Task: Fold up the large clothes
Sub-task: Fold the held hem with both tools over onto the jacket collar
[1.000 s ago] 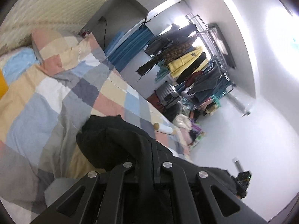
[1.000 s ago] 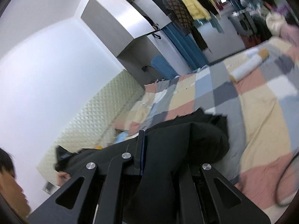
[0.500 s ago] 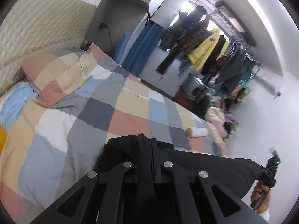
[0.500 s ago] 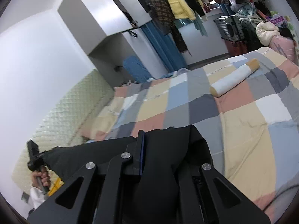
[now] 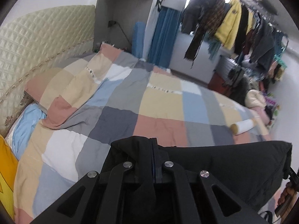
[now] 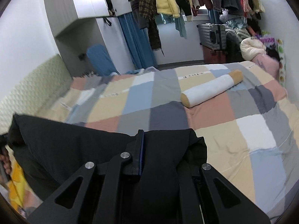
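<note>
A large black garment hangs stretched between my two grippers, held up above the bed. My left gripper is shut on one end of it. My right gripper is shut on the other end. The cloth drapes over both sets of fingers and hides the fingertips. The bed below has a patchwork checked quilt.
A white and tan bolster pillow lies on the quilt's far side. A padded headboard and a blue pillow are at the left. A rack of hanging clothes, a suitcase and clothes piles stand beyond the bed.
Both grippers have swung up and level, and moved apart. The black garment went from a bunched heap near the quilt to a taut span lifted between them.
</note>
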